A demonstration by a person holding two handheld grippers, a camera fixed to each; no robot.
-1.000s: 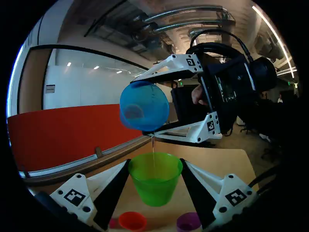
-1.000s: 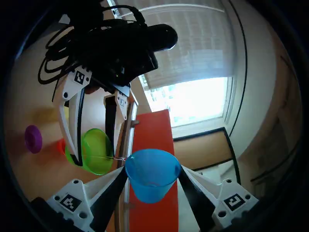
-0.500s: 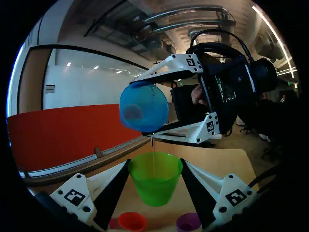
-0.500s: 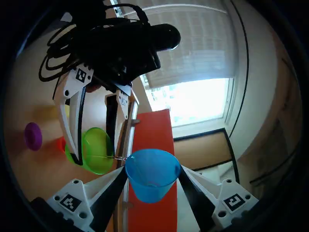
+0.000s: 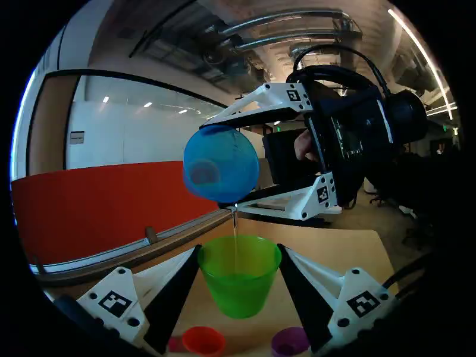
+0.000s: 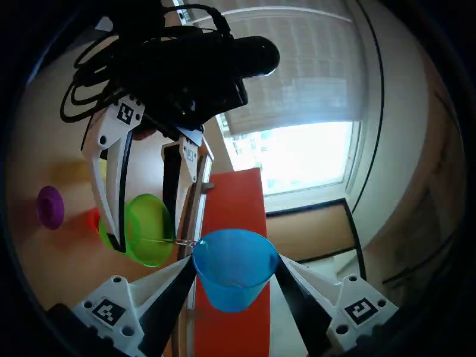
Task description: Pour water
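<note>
Above the wooden tabletop [image 5: 339, 250], we tip the blue cup [image 5: 220, 163], clamped between the fingers of the right gripper [image 6: 235, 260], so its thin stream [image 5: 235, 229] drops into the green cup [image 5: 239, 282] just below, which the left gripper [image 5: 238, 250] clamps upright between its fingers.

The left claw [image 5: 238, 250] is white, with black inner faces to its fingers and a black-and-white square marker on each finger. The right claw [image 6: 235, 260] has the same white, black and chequered markers, and the body behind it is black. The green cup [image 5: 239, 273] is a bright, see-through green. The blue cup [image 5: 221, 163] is a see-through sky blue. The bench [image 5: 339, 247] is pale tan wood. The orange-red cup [image 5: 203, 340] and the purple cup [image 5: 291, 343] are plain, without pattern. The panel [image 5: 101, 208] is flat red
</note>
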